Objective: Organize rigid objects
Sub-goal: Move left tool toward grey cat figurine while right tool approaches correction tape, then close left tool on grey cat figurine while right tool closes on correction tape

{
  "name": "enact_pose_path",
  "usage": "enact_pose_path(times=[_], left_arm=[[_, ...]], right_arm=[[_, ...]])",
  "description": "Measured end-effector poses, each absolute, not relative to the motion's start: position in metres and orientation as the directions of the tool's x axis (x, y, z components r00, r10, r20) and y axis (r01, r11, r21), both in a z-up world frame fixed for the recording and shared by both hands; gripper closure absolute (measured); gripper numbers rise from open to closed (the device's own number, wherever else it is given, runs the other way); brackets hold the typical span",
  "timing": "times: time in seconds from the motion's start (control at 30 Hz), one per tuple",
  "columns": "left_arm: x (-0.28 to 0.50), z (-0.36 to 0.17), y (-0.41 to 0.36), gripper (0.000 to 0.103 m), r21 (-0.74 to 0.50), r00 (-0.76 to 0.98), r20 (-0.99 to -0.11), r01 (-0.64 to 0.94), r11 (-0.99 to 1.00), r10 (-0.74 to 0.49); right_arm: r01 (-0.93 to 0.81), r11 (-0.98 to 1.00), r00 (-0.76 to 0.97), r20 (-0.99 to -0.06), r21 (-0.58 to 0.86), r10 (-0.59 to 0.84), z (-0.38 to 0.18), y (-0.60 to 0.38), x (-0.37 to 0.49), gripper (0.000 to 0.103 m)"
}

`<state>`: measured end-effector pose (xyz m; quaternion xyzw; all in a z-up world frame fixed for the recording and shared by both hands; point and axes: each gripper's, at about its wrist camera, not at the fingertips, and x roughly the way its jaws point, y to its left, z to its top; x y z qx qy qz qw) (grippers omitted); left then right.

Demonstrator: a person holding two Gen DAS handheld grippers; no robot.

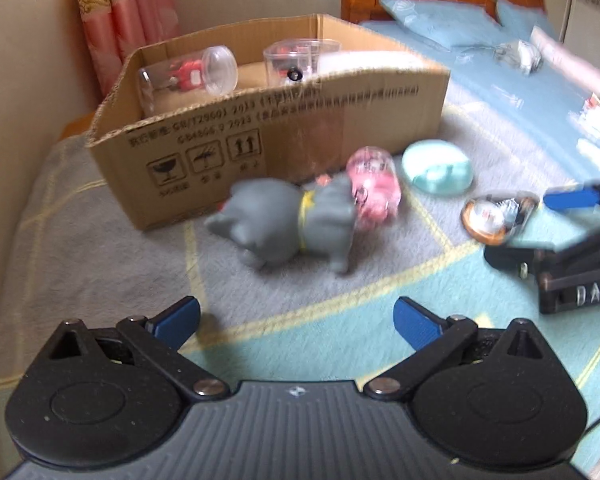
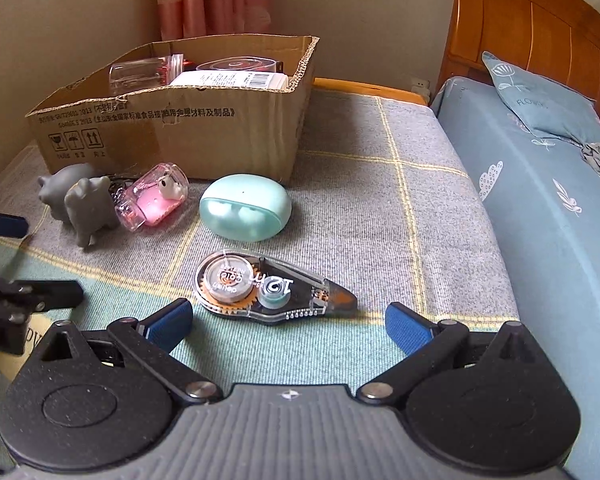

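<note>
Clear plastic correction-tape dispenser w/ orange gear and grey spool (image 2: 268, 288) lies flat on the grey-and-teal checked blanket (image 2: 380, 200), just ahead of the right gripper (image 2: 286, 320), well in front of the brown cardboard box (image 2: 180, 132). Probably light, stiff, smooth shell, likely a bit slippery; best pinched across its thick round end, not the tapered tip. Between it and the box: mint-green oval case (image 2: 245, 208), pink transparent capsule toy (image 2: 152, 200), grey rubbery pig figure (image 2: 80, 204), all near the box front. Box already holds clear jars and a white bottle. Right gripper fingers spread apart, empty. Left gripper (image 1: 296, 322) also spread apart, empty, facing the pig; that view is blurred.
</note>
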<state>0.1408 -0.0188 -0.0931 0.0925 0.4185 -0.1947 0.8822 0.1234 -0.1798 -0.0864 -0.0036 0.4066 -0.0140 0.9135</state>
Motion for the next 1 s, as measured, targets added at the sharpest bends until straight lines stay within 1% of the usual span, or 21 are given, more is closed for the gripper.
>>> enact_pose_path(times=[0.33, 0.47, 0.53, 0.67, 0.7, 0.8, 1.0], left_arm=[[0.165, -0.091, -0.019, 0.001, -0.009, 0.580, -0.760, 0.442, 0.897, -0.294], [0.172, -0.091, -0.017, 0.004, -0.024, 0.584, -0.752, 0.439, 0.898, -0.306], [0.175, -0.089, -0.016, 0.008, -0.042, 0.587, -0.744, 0.436, 0.899, -0.320], [0.179, -0.087, -0.014, 0.029, -0.080, 0.584, -0.736, 0.426, 0.901, -0.341], [0.179, -0.086, -0.014, 0.031, -0.087, 0.586, -0.732, 0.424, 0.901, -0.347], [0.175, -0.085, -0.014, 0.032, -0.087, 0.590, -0.734, 0.409, 0.908, -0.336], [0.155, -0.083, -0.006, 0.031, -0.038, 0.607, -0.759, 0.320, 0.947, -0.235]], right_arm=[[0.011, 1.000, 0.697, -0.717, -0.018, -0.021, -0.088, -0.182, 0.112, 0.000], [0.011, 1.000, 0.709, -0.705, -0.020, -0.021, -0.089, -0.182, 0.110, 0.000], [0.014, 1.000, 0.709, -0.705, -0.020, -0.024, -0.090, -0.181, 0.109, 0.000], [0.019, 1.000, 0.703, -0.711, -0.020, -0.028, -0.089, -0.179, 0.106, 0.000], [0.017, 1.000, 0.701, -0.713, -0.019, -0.026, -0.089, -0.178, 0.104, 0.000], [0.005, 1.000, 0.697, -0.717, -0.019, -0.018, -0.088, -0.173, 0.101, 0.000], [0.005, 1.000, 0.706, -0.708, -0.018, -0.016, -0.089, -0.164, 0.101, 0.000]])
